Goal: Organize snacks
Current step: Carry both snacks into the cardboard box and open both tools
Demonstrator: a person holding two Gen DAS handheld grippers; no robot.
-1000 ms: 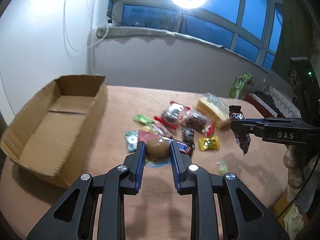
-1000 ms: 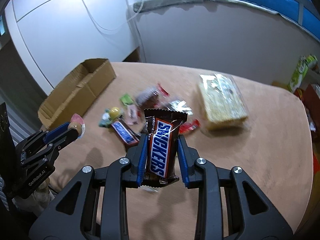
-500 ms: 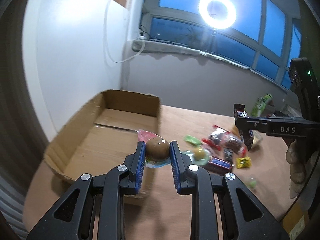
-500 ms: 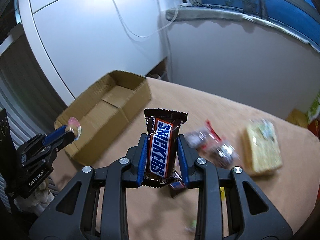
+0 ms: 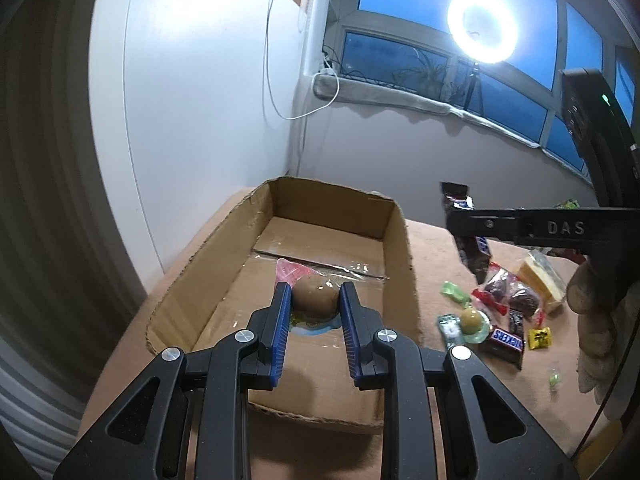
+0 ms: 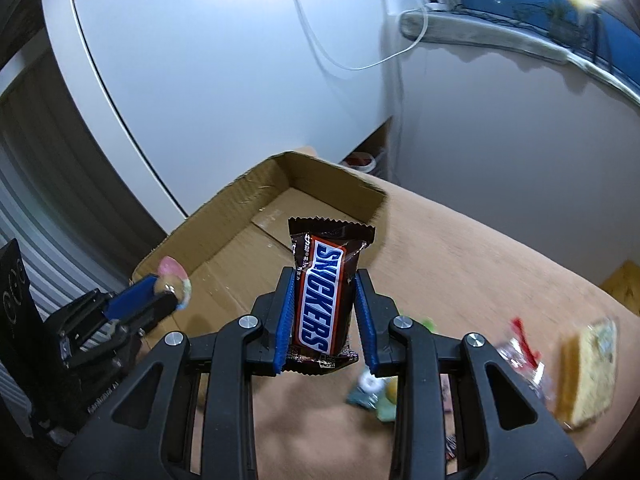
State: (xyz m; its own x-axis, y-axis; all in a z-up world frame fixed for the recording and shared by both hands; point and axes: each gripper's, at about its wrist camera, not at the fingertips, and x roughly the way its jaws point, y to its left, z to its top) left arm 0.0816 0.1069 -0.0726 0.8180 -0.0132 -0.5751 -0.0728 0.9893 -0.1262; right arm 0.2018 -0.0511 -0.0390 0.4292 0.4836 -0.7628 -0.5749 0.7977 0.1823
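My left gripper (image 5: 314,296) is shut on a round brown snack in a clear wrapper (image 5: 314,300) and holds it above the near part of the open cardboard box (image 5: 396,240). My right gripper (image 6: 325,280) is shut on a Snickers bar (image 6: 320,300), held upright in the air near the box's (image 6: 224,216) right wall. In the left wrist view the right gripper (image 5: 464,224) hangs to the right of the box with the bar (image 5: 474,252). In the right wrist view the left gripper (image 6: 172,286) shows at the left over the box.
Loose snacks lie on the tan table (image 5: 460,400) right of the box: a second Snickers bar (image 5: 506,342), a yellow candy (image 5: 540,338), a wrapped cake (image 5: 540,280), dark bagged snacks (image 5: 508,294). A white wall (image 5: 200,120) stands behind the box.
Both grippers have swung left from the snack pile to the cardboard box, each keeping its snack. The left gripper now hangs over the box.
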